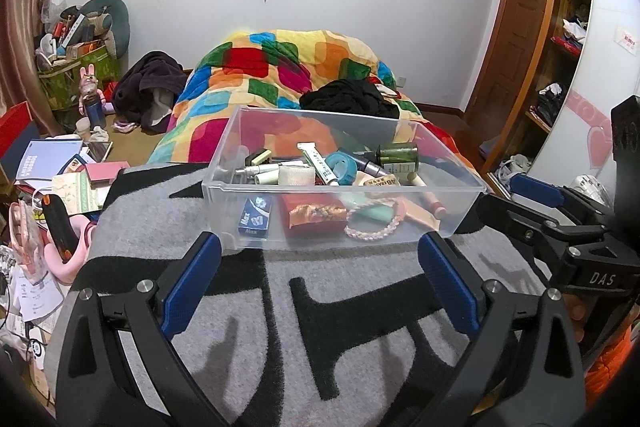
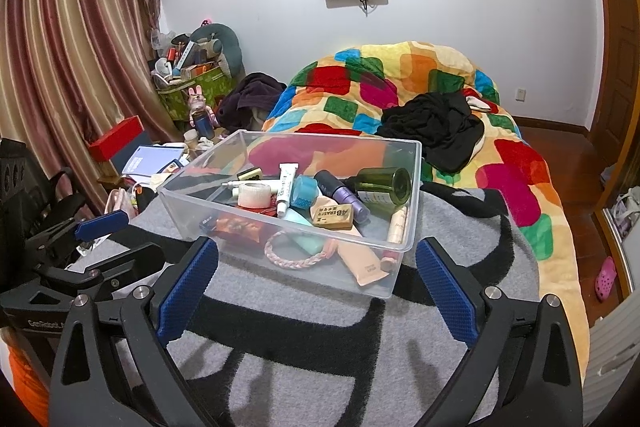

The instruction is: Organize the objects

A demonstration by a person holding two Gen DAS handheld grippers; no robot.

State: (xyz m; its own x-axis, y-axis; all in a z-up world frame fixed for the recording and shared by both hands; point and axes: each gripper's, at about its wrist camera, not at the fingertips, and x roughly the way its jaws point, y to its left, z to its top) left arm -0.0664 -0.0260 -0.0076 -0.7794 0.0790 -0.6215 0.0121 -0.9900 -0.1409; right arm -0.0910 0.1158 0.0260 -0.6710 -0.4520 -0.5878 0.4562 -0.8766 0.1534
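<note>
Clear bin (image 1: 460,201): at your 12 o'clock, seemingly on the grey blanket (image 1: 280,307).
Left claw (image 1: 320,285): yours gapes wide, empty.
Right claw (image 2: 316,287): likewise.

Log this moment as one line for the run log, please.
left gripper: open, empty | right gripper: open, empty | clear bin: on grey blanket, full of small items | nothing grasped yet

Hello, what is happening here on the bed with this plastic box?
A person holds two grippers, both open and empty, just short of a clear plastic bin on a grey and black blanket. The left gripper and right gripper touch nothing. The bin holds tubes, a green bottle and a pink bracelet.
</note>
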